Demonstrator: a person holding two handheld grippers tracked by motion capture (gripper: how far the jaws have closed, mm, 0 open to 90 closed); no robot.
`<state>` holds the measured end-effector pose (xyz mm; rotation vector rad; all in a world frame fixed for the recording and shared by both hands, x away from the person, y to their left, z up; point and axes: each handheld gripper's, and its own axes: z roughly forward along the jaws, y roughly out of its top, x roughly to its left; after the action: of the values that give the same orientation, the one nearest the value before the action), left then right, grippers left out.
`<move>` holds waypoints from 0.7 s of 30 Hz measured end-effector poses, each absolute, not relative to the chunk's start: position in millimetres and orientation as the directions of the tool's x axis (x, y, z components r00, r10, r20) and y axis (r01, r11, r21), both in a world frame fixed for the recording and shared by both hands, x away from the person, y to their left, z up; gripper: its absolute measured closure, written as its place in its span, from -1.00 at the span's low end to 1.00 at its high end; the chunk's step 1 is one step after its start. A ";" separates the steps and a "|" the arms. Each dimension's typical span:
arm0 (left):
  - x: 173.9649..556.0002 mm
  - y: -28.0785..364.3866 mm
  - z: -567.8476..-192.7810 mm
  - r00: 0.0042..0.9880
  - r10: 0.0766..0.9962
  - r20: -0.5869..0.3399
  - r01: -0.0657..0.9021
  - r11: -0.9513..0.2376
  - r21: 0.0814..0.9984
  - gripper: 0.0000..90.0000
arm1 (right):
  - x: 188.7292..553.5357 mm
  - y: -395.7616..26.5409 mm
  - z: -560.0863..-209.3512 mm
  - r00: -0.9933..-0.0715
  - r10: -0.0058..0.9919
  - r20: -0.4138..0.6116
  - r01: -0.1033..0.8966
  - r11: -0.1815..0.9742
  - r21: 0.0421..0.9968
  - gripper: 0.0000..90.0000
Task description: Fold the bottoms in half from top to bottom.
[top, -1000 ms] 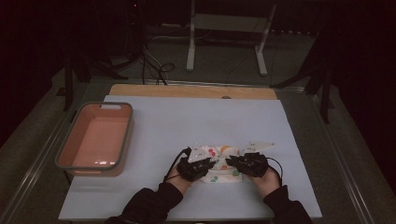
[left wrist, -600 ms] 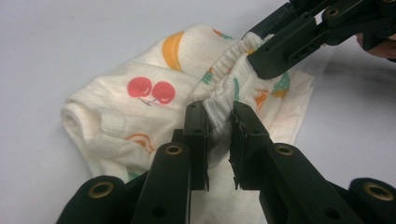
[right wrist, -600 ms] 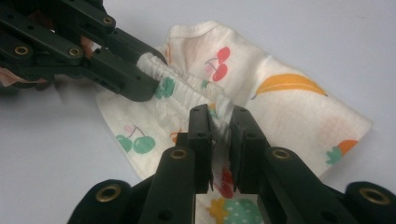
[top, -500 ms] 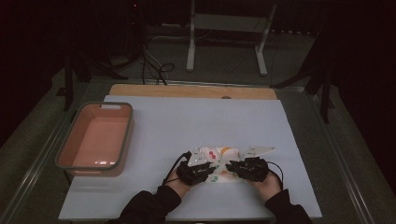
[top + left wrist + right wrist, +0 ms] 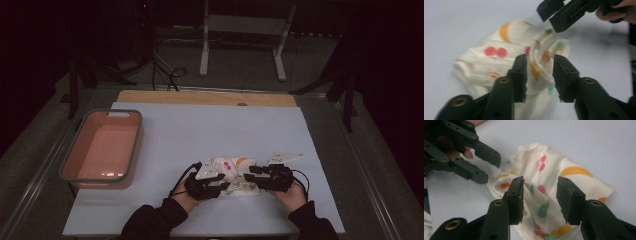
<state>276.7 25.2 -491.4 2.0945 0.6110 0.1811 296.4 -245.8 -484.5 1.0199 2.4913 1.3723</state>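
A folded cream cloth [image 5: 231,170] printed with red, orange and green fruit lies on the white table near its front edge. My left gripper [image 5: 209,186] stands at the cloth's left end and my right gripper [image 5: 264,178] at its right end, tips facing each other. In the left gripper view the left gripper [image 5: 539,58] straddles a raised fold of the cloth [image 5: 499,50], and its pads are off the fold. The right gripper [image 5: 540,180] hovers open over the cloth [image 5: 571,173]. Both sets of jaws have just been opening. The other gripper appears across the cloth in each gripper view.
A pink tub [image 5: 115,111] with a grey rim stands at the table's left side. A white sheet [image 5: 210,130] covers the table, and a wooden strip [image 5: 205,97] runs along the far edge. A metal stand [image 5: 240,30] and cables lie on the dark floor behind.
Both hands have stayed in place at the ends of the cloth. The cloth now looks a little more bunched between the two grippers.
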 end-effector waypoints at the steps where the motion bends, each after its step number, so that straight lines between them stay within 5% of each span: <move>1: 277.9 26.2 -489.9 0.865 0.488 -0.113 0.360 -0.448 0.818 0.58 | 297.3 -246.3 -483.5 -0.764 0.611 0.208 0.500 0.356 0.789 0.28; 8: 293.6 25.9 -493.3 0.848 0.523 -0.092 0.372 -0.462 0.805 0.82 | 307.3 -246.9 -484.6 -0.748 0.634 0.194 0.504 0.354 0.787 0.40; 16: 309.4 13.0 -506.2 0.853 0.514 -0.087 0.391 -0.520 0.759 1.00 | 323.5 -242.3 -501.2 -0.735 0.649 0.195 0.538 0.383 0.751 1.00; 21: 305.5 9.2 -507.9 0.879 0.466 -0.100 0.375 -0.546 0.749 1.00 | 316.8 -234.0 -502.3 -0.776 0.595 0.208 0.525 0.428 0.736 1.00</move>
<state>305.5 9.2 -507.9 2.2078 0.6028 0.1394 316.8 -234.0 -502.3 1.0151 2.5822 1.2845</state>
